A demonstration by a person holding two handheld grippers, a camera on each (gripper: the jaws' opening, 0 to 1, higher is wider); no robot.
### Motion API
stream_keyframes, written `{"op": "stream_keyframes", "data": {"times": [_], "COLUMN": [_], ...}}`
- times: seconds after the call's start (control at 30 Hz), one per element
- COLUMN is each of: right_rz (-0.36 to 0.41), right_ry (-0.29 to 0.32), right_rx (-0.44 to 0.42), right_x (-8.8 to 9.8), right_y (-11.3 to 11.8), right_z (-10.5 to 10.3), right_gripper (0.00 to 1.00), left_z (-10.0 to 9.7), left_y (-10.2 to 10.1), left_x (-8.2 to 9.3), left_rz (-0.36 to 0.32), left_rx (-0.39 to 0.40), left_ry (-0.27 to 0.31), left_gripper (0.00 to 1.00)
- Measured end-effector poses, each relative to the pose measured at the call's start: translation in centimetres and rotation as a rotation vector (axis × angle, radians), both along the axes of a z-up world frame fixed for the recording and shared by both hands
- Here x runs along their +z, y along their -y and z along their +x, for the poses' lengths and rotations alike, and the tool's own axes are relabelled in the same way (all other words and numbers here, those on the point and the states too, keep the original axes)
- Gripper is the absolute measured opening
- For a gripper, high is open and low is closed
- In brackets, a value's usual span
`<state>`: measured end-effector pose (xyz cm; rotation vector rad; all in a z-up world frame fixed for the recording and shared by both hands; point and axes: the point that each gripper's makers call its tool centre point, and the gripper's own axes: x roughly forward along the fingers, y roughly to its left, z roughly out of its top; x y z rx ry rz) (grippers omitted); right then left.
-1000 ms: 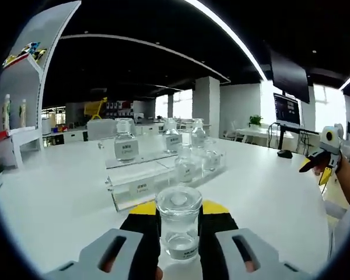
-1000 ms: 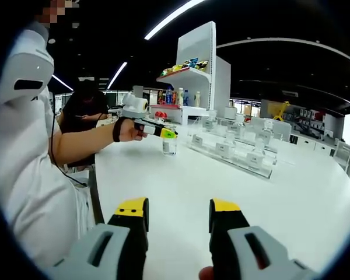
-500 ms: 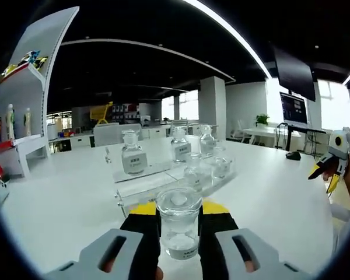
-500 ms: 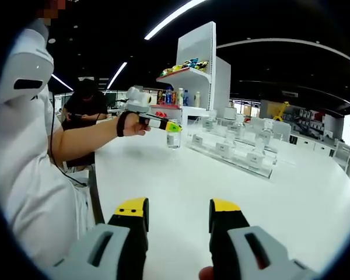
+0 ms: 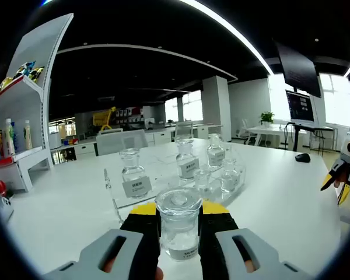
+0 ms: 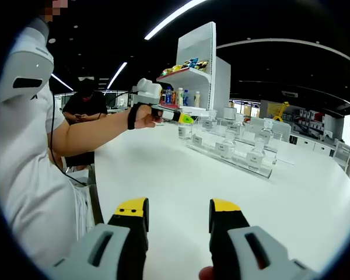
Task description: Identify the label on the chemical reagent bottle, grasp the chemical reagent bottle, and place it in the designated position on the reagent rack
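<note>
Two jaws of the left gripper are clamped on the chemical reagent bottle, which stands upright between them with its stopper up, carried above the white table. Straight ahead along the jaws lies the clear reagent rack, its long axis running across the left gripper view, so the left hand is clearly the nearer one. By contrast, the right gripper hangs with jaws apart and empty, well away near the table's edge.

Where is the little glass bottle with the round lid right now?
The glass bottle sits between the left tongs, low in the middle of the left gripper view, just short of the clear reagent rack on the white table.
</note>
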<state>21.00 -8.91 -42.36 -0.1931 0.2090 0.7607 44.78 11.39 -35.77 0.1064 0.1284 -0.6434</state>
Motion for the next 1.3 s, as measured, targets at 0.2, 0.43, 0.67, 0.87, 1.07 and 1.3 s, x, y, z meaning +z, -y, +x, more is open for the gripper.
{"op": "stream_keyframes", "data": {"times": [0.2,0.43,0.67,0.87,1.07,1.3], "right_rz": [0.001,-0.001,-0.001,-0.003,-0.009,-0.021], "right_ry": [0.008,0.004,0.004,0.005,0.006,-0.003], "right_rx": [-0.002,-0.003,-0.008,-0.007,-0.005,0.001], "right_x": [0.4,0.2,0.2,0.4,0.5,0.3], "right_y": [0.1,0.1,0.3,0.3,0.3,0.0], "right_z": [0.0,0.0,0.0,-0.1,-0.1,0.2], "right_gripper": [0.4,0.4,0.4,0.4,0.4,0.4], "left_z": [1.7,3.5,4.9,6.1,6.9,7.8], "left_y": [0.3,0.6,0.8,0.6,0.3,0.3], "left_x": [0.8,1.7,1.7,1.2,1.2,0.8], "left_rz": [0.009,0.002,0.0,0.012,0.009,0.003], "left_rx": [0.012,0.034,0.048,0.076,0.094,0.096], "left_ry": [-0.003,-0.008,-0.008,-0.008,-0.004,0.004], "left_gripper": [0.24,0.24,0.24,0.24,0.24,0.24]}}
